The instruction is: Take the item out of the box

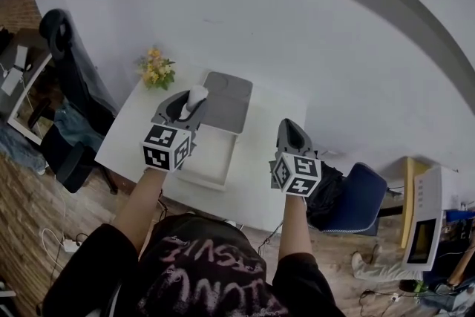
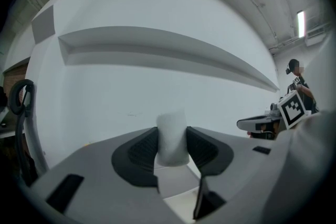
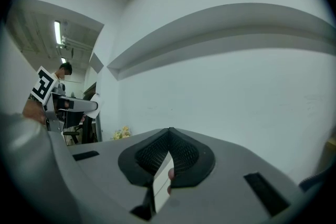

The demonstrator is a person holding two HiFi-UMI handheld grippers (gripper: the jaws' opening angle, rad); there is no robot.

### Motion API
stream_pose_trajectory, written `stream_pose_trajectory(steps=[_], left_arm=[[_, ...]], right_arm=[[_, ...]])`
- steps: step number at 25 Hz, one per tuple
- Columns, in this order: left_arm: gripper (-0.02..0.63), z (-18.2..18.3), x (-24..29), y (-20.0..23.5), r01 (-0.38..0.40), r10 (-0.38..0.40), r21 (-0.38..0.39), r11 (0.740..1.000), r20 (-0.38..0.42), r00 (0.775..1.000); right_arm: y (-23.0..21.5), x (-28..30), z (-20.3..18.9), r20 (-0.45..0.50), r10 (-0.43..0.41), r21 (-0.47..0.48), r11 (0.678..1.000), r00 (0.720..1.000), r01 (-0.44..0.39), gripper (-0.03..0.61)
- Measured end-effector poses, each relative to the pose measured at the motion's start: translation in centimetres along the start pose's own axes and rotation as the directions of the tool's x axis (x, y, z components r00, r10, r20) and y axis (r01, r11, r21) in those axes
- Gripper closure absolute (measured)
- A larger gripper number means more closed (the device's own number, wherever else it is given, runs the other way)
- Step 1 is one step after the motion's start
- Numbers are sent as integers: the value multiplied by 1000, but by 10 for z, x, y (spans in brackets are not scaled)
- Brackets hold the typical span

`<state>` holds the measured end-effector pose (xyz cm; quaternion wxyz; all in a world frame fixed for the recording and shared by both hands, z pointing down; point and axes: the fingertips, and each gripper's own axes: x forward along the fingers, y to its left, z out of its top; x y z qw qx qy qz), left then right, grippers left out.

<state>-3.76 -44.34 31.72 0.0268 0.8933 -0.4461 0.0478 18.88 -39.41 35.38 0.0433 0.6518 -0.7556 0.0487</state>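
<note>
We count two hand-held grippers, one box (image 1: 194, 178) and one white item (image 1: 197, 95). The left hand-held gripper (image 1: 189, 105) clamps the item, long axis upright, above the box; the right hand-held gripper (image 1: 291, 131) is closed, empty

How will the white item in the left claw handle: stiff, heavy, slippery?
The white item looks matte, so probably not slippery. The left claw grips only its lower part, yet it stands upright, so likely stiff and light. Its round body may roll.

Bright, even indoor light; ceiling tubes (image 2: 301, 22) glare; strong fisheye w/ dark corners; soft shadows.
</note>
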Motion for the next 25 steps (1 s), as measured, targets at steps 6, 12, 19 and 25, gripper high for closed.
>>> stream_pose_trajectory(steps=[6, 12, 19, 25], left_arm=[[445, 1, 1, 3, -11, 11, 12, 1000, 0, 1000], [446, -2, 3, 3, -12, 12, 14, 1000, -6, 1000], [446, -4, 5, 5, -13, 14, 10, 1000, -9, 1000], [446, -6, 9, 5, -4, 4, 6, 1000, -6, 1000]], right_arm=[[-5, 1, 3, 9, -8, 0, 1000, 1000, 8, 569], [-7, 2, 2, 13, -6, 1, 1000, 1000, 6, 569], [-9, 4, 0, 8, -8, -2, 1000, 1000, 8, 570], [-10, 7, 2, 10, -12, -6, 1000, 1000, 12, 571]])
